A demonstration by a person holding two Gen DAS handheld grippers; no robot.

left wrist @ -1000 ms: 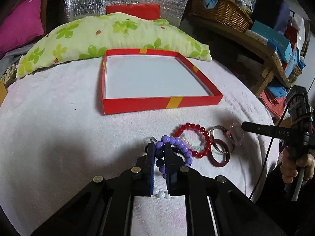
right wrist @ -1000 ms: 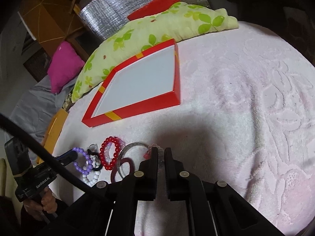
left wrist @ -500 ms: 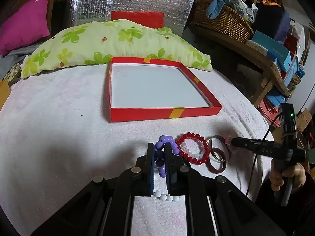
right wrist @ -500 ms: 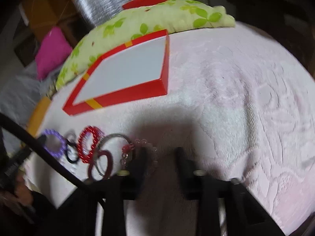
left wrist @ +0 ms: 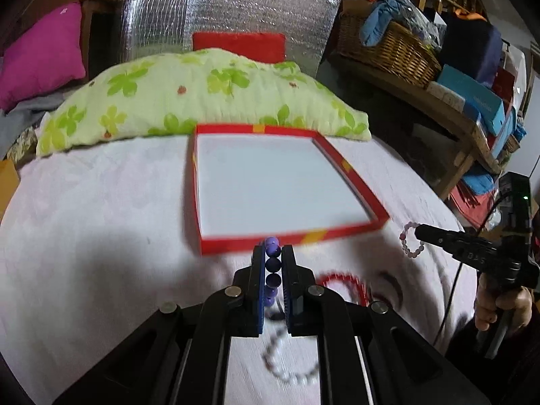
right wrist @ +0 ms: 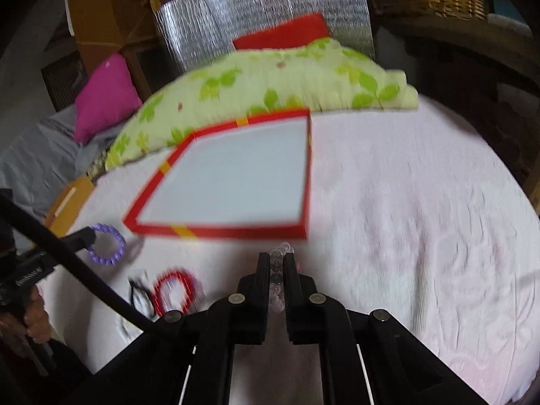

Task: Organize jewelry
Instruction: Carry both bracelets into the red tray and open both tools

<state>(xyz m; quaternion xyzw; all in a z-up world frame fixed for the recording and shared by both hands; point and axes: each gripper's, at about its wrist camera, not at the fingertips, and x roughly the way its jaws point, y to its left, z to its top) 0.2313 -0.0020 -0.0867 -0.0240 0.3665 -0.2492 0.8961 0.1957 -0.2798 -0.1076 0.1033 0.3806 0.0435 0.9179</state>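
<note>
Nothing's been dropped in the red box (left wrist: pixel 287 182) yet. A purple bead bracelet (left wrist: pixel 272 271) is clamped in the left gripper (left wrist: pixel 272 253), a clear pink one (right wrist: pixel 277 270) in the right gripper (right wrist: pixel 276 260), both lifted just short of it. The red bracelet (right wrist: pixel 173 290) is left on the towel (right wrist: pixel 405 219).

Left wrist cam is mounted behind the left gripper (left wrist: pixel 273 253), aimed forward and down along the fingers, close above the towel (left wrist: pixel 101 236); the box (left wrist: pixel 290 234) is seen just ahead, straight on. Right wrist cam is set likewise behind the right gripper (right wrist: pixel 276 260), angled leftward, so the box (right wrist: pixel 236 231) is viewed cornerwise. Shared by both: box, pillow (left wrist: pixel 202 98), foil sheet (left wrist: pixel 219 10), pink cushion (left wrist: pixel 40 54). Each gripper is caught at the edge of the other's view.
</note>
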